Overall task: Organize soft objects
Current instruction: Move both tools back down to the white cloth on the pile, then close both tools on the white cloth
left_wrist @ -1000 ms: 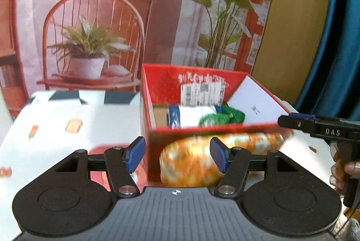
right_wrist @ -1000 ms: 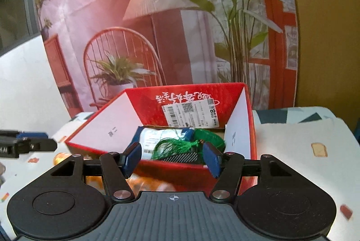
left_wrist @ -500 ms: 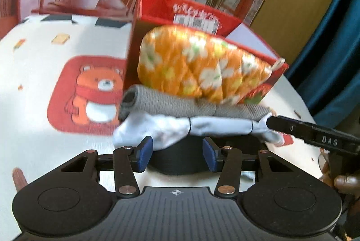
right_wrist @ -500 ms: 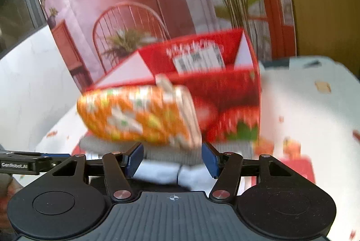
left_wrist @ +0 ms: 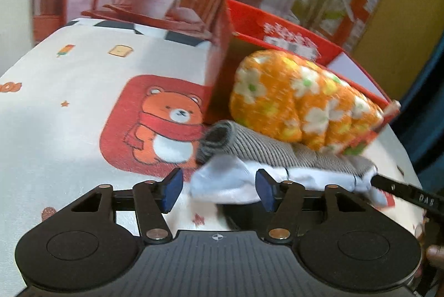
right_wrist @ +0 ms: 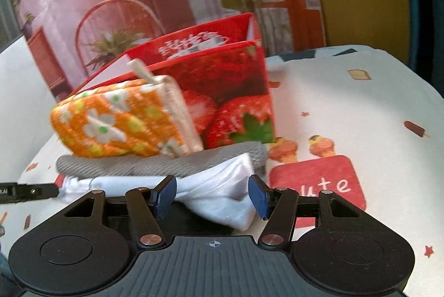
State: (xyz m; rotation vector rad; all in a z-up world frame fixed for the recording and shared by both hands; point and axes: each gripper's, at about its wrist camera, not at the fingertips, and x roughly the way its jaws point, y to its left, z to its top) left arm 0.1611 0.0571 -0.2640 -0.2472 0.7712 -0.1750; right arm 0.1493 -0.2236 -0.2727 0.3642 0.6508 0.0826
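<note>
While my left gripper (left_wrist: 219, 193) is opening its jaws, one end of the pale white-blue folded cloth (left_wrist: 222, 180) lies between the blue pads, which do not press it; my right gripper (right_wrist: 212, 195) stands at a middling gap about the other end of that cloth (right_wrist: 222, 186), pads apart from it as far as I can tell. Item one, that cloth: thin, limp, likely to slide and sag; I would pinch it at a bunched corner, both ends at once. Item two, above it and touching: a grey ribbed knit roll (left_wrist: 266, 150), soft, light, prone to unroll; take it mid-length. Item three, atop the grey roll: an orange quilted mitt with white flowers (left_wrist: 299, 102), padded, springy, easily toppled, with a loop (right_wrist: 140, 70) for a hold. The stack sits on the printed white tablecloth (left_wrist: 83, 88), just before the red strawberry-printed cardboard box (right_wrist: 236, 91), which I judge to be the destination.
</note>
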